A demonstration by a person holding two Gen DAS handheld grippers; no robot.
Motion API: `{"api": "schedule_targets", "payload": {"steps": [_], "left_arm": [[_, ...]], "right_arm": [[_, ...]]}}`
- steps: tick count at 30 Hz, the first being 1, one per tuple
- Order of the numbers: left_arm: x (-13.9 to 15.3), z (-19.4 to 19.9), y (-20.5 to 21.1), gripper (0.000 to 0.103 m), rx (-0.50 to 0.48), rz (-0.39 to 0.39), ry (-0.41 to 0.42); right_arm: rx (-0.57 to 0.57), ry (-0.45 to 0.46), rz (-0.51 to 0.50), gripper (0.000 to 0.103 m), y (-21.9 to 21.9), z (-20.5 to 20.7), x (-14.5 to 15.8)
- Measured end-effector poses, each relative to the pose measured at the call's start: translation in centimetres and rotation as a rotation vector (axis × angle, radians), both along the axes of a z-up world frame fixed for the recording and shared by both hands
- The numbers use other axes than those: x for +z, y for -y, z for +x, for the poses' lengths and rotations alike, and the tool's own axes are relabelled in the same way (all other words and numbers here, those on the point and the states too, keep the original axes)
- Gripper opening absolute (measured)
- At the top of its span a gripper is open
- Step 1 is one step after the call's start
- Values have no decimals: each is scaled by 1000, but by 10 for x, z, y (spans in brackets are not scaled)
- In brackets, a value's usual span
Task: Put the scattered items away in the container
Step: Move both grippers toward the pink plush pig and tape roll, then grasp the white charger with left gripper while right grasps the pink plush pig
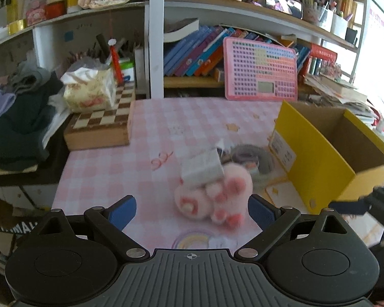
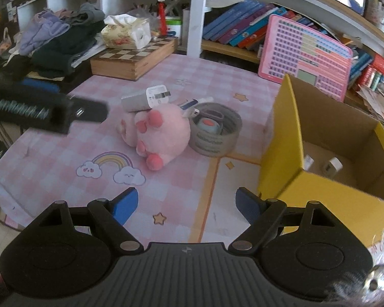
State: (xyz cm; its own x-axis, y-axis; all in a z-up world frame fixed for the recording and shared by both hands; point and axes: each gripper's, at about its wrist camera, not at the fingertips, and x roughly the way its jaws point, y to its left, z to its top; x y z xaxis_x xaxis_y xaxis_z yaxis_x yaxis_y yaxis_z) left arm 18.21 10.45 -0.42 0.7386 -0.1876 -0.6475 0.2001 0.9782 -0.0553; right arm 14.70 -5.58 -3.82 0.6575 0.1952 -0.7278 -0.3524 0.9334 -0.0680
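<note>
The scattered items lie together on the pink checked tablecloth [image 2: 64, 158] at the middle of the frame in both views. A pink plush toy [image 2: 161, 133] lies on its side with its darker pink paws up. A white charger block [image 2: 146, 97] rests against the upper edge of the toy. Just right of the toy stands a grey tape roll [image 2: 215, 138], touching it or nearly so, with a small grey and orange object [image 2: 209, 125] inside its ring. A few small things, too blurred to name, lie between the charger and the roll.

The yellow cardboard box [image 2: 276, 138] stands open at the right of the frame, near the roll but apart from it. In the right wrist view two small white items [image 2: 332, 166] sit on its floor.

The left gripper [image 1: 192, 211] has its blue pads spread wide, with nothing between them; the toy lies just beyond them. The right gripper [image 2: 187, 204] also stands apart and empty, over bare cloth beside the box's near corner.

At the upper left of the frame a chessboard box [image 2: 135, 58] carries a tissue pack [image 2: 125, 34], beside piled clothes [image 2: 59, 41]. A pink learning board [image 2: 304, 56] leans on the bookshelf [image 2: 233, 48] behind.
</note>
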Motion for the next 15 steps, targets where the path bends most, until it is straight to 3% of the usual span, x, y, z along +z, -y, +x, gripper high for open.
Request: {"api": "schedule_targets", "payload": {"steps": [15], "left_arm": [[-23, 74, 14, 96, 11, -61, -74]], "right_arm": [[134, 31, 8, 84, -14, 52, -6]]}}
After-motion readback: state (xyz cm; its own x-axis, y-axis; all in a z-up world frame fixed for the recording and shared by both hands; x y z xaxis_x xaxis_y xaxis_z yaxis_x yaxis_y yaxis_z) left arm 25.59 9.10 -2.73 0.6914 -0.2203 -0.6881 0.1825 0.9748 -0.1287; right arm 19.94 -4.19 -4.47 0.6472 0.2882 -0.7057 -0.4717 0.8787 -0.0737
